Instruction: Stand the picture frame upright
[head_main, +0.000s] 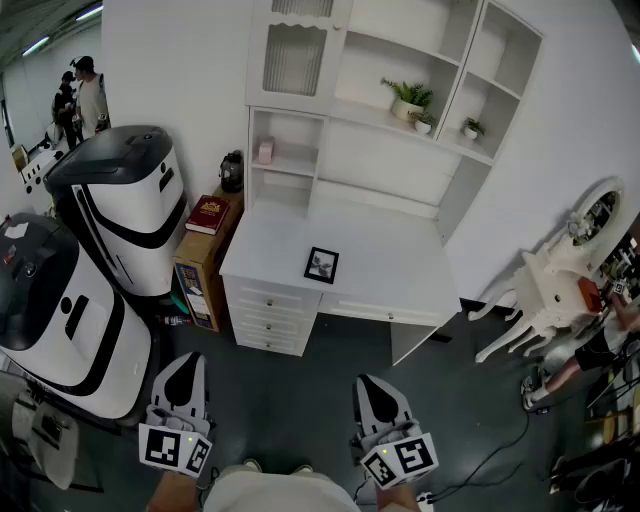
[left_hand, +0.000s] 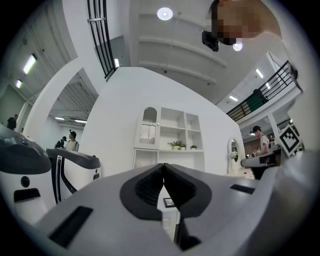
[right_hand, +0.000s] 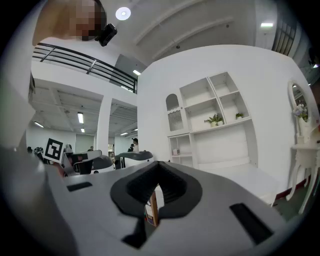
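A small black picture frame (head_main: 321, 265) lies flat near the front middle of the white desk (head_main: 400, 275). It also shows as a small dark rectangle (left_hand: 169, 202) past the jaws in the left gripper view. My left gripper (head_main: 183, 372) hangs low at the bottom left, well short of the desk, shut with nothing in it (left_hand: 163, 167). Over at the bottom right my right gripper (head_main: 372, 392) is held just as far back, also shut and empty (right_hand: 159, 167).
A white hutch with shelves and potted plants (head_main: 410, 100) rises behind the desk. Two large white-and-black machines (head_main: 120, 205) stand at the left, next to a cardboard box with a red book (head_main: 208, 214). A white ornate stand with a mirror (head_main: 560, 270) is at the right. People stand far back left (head_main: 85, 95).
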